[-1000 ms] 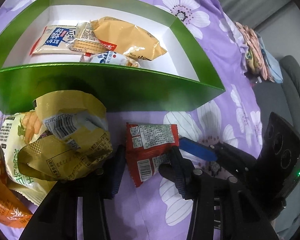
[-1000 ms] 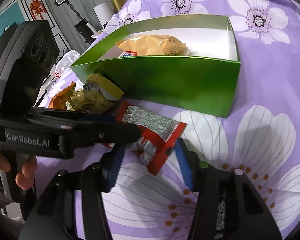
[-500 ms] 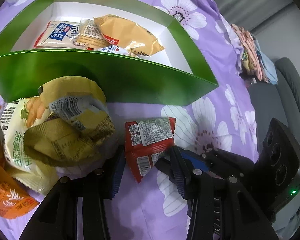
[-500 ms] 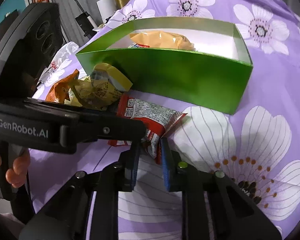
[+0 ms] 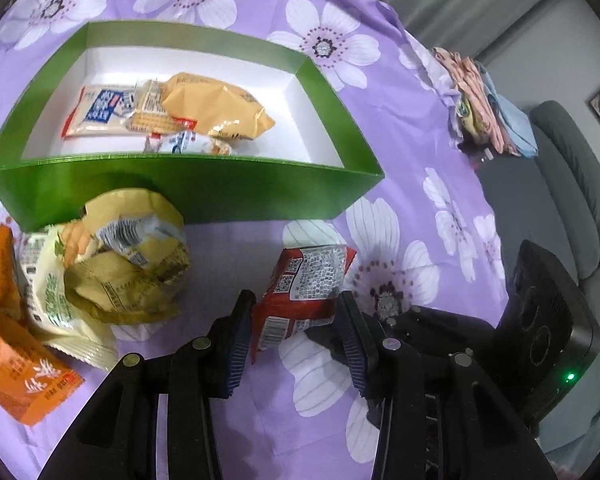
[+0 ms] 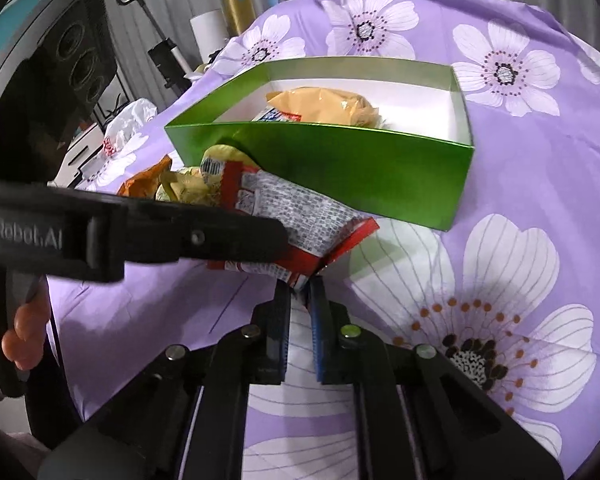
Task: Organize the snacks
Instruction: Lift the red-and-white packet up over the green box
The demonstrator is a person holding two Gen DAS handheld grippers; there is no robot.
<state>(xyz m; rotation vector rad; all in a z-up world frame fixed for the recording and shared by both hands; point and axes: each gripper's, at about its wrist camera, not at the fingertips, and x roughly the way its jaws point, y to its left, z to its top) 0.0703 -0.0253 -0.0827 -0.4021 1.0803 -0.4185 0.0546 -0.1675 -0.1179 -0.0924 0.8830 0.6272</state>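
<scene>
A red snack packet point(image 5: 308, 276) hangs just above the purple flowered cloth, in front of the green box point(image 5: 204, 188). My left gripper point(image 5: 294, 320) is closing on it, one pad against each side of the packet. My right gripper point(image 6: 300, 292) is shut on the bottom corner of the same red packet point(image 6: 296, 216). The left gripper's finger point(image 6: 180, 236) crosses the right wrist view and hides the packet's left part. The green box point(image 6: 340, 160) holds a tan packet point(image 5: 216, 108) and a blue-and-white one point(image 5: 100, 112).
Loose packets lie left of the red one: a crumpled yellow packet point(image 5: 132, 264), a pale one point(image 5: 56, 308) and an orange one point(image 5: 16, 336). Folded clothes point(image 5: 484, 108) and a grey chair point(image 5: 568, 184) are off the table's right. A hand point(image 6: 24, 332) holds the left gripper.
My right gripper went from open around the red packet to shut on its corner. The left jaws narrowed onto it. The packet has come up off the cloth and crumpled.
</scene>
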